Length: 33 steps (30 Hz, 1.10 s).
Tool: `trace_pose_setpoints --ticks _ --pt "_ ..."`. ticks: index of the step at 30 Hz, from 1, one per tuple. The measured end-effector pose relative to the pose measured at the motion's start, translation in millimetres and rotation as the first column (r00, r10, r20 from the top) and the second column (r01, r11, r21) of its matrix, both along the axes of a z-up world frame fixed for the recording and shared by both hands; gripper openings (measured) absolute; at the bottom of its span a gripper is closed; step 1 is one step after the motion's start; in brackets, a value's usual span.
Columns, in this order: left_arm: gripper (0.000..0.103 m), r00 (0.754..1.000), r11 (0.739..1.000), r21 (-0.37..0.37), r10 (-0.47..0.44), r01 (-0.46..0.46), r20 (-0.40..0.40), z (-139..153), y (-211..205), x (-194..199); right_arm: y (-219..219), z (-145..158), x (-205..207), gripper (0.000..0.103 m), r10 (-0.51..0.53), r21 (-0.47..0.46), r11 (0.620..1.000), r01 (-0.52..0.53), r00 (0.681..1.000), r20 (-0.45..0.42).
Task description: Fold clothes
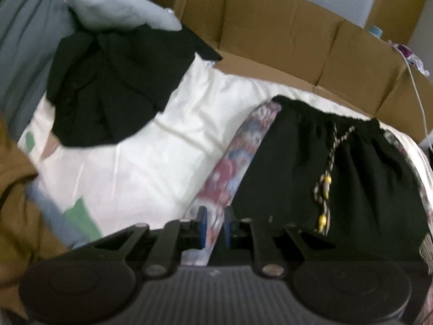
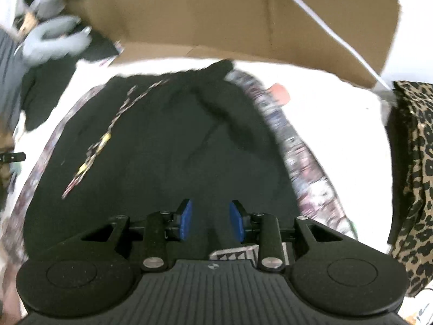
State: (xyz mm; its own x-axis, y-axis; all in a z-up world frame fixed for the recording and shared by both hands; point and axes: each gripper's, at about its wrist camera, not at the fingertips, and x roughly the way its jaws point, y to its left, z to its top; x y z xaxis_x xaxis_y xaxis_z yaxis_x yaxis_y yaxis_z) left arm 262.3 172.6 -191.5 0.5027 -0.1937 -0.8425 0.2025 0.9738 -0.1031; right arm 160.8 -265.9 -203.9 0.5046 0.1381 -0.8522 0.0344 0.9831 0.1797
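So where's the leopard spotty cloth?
The leopard-print cloth shows only in the right wrist view, at the far right edge on the white sheet, right of the black shorts.

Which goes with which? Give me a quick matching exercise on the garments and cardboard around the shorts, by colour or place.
Things:
1. shorts' side stripe
2. crumpled garment on the white sheet
3. folded fabric at the right edge
4. cardboard

Descriptions:
A. leopard print
B. plain black
C. floral pattern
D. standing behind the bed

Pairs: 1-C, 2-B, 3-A, 4-D
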Motion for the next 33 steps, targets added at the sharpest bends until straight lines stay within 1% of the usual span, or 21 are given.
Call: trace_pose_setpoints --ticks 2,6,7,8,10,12,14,17,19,21,23,25,27,28,30,31,33 --pt "0.013 1.000 1.000 -0.011 -0.010 0.010 0.002 -1 -10 9 -10 -7 -1 0.038 -0.014 -0.014 1.000 0.014 1.000 0.013" --pt "0.013 0.997 0.996 0.039 -0.078 0.078 0.002 -7 -31 20 -26 -21 -10 0.038 0.003 -0.069 0.998 -0.002 1.000 0.016" --pt "0.013 0.994 0.993 0.046 -0.106 0.106 -0.012 -10 -35 23 -31 -24 -10 0.036 0.012 -0.080 0.997 -0.011 1.000 0.013" --pt "0.013 0.992 0.991 0.052 -0.126 0.127 -0.018 -13 -39 26 -36 -28 -10 0.031 0.020 -0.088 0.996 -0.019 1.000 0.015" --pt "0.013 0.990 0.987 0.074 -0.144 0.144 -0.010 -21 -45 31 -46 -35 -9 0.027 0.019 -0.099 0.995 -0.016 0.999 0.031" --pt "0.013 0.991 0.987 0.089 -0.136 0.134 0.013 -29 -47 38 -60 -45 -6 0.026 -0.028 -0.114 0.993 0.033 0.999 0.045" --pt "0.013 0.995 0.993 0.076 -0.093 0.089 0.043 -37 -43 45 -73 -52 -2 0.021 -0.084 -0.118 0.989 0.090 0.995 0.058" --pt "0.013 0.998 0.998 0.051 -0.040 0.037 0.041 -46 -37 49 -86 -57 8 0.021 -0.124 -0.146 0.980 0.134 0.989 0.077" --pt "0.013 0.998 0.998 0.051 -0.040 0.038 0.038 -48 -37 48 -91 -63 16 0.021 -0.128 -0.161 0.978 0.136 0.990 0.059" --pt "0.013 0.998 0.997 0.056 -0.051 0.048 0.045 -48 -37 46 -92 -67 22 0.023 -0.123 -0.156 0.979 0.128 0.992 0.039" --pt "0.013 0.997 0.997 0.056 -0.061 0.058 0.053 -47 -38 45 -89 -68 26 0.030 -0.105 -0.165 0.980 0.110 0.994 0.039" --pt "0.013 0.996 0.996 0.059 -0.065 0.062 0.054 -48 -39 45 -85 -69 29 0.030 -0.093 -0.183 0.978 0.100 0.995 0.045" --pt "0.013 0.997 0.997 0.058 -0.063 0.060 0.046 -51 -40 46 -84 -72 31 0.030 -0.092 -0.181 0.979 0.098 0.995 0.038" --pt "0.013 0.998 0.997 0.053 -0.057 0.055 0.040 -53 -40 47 -83 -74 32 0.028 -0.083 -0.198 0.976 0.087 0.996 0.031" --pt "0.013 0.999 0.998 0.044 -0.047 0.045 0.028 -56 -41 48 -81 -78 35 0.010 -0.066 -0.231 0.970 0.068 0.998 0.017" --pt "0.013 0.999 0.998 0.041 -0.043 0.042 0.026 -57 -41 48 -81 -79 36 0.004 -0.065 -0.247 0.967 0.067 0.998 0.013" --pt "0.013 0.999 0.998 0.039 -0.048 0.047 0.025 -57 -42 46 -82 -78 36 0.002 -0.077 -0.270 0.960 0.078 0.997 0.014"
